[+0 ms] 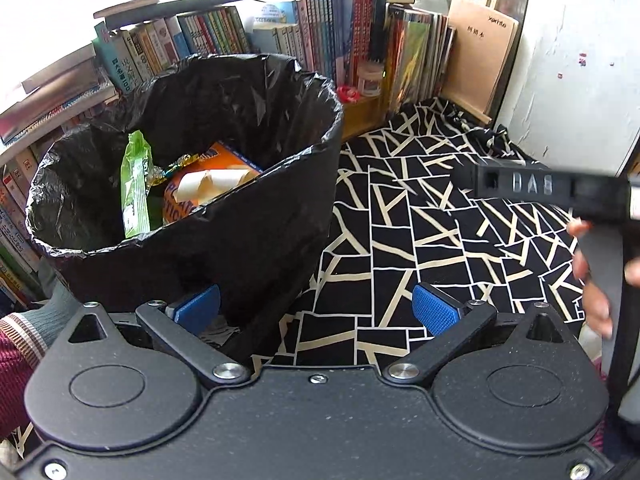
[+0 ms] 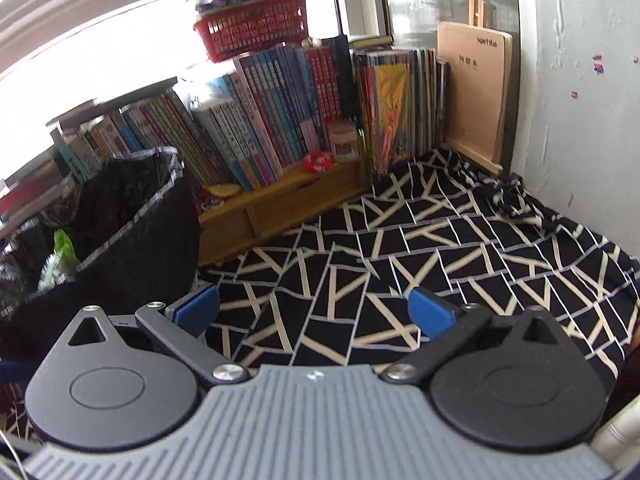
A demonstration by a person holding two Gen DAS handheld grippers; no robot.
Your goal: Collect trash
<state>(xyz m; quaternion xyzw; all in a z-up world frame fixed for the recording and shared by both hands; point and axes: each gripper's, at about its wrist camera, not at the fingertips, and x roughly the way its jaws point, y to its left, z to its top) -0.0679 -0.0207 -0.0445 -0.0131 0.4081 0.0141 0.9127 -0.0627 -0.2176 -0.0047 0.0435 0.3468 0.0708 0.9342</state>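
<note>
A bin lined with a black bag (image 1: 256,216) stands on the patterned cloth at the left. Inside it lie a green wrapper (image 1: 135,184), an orange box (image 1: 208,184) and a curled strip of pale paper (image 1: 216,182). My left gripper (image 1: 316,310) is open just in front of the bin's lower right side, its blue pads holding nothing. My right gripper (image 2: 314,310) is also open and empty above the cloth, with the bin (image 2: 132,232) to its left. In the left wrist view the right gripper's black body (image 1: 560,192) shows at the right edge, held by a hand (image 1: 592,280).
A black cloth with cream lines (image 2: 440,248) covers the surface. Rows of books (image 2: 260,128) on a wooden shelf (image 2: 280,200) stand behind it, with a red basket (image 2: 256,32) on top and a small jar (image 2: 344,142). A white wall (image 2: 580,100) and a brown board (image 2: 472,92) close the right side.
</note>
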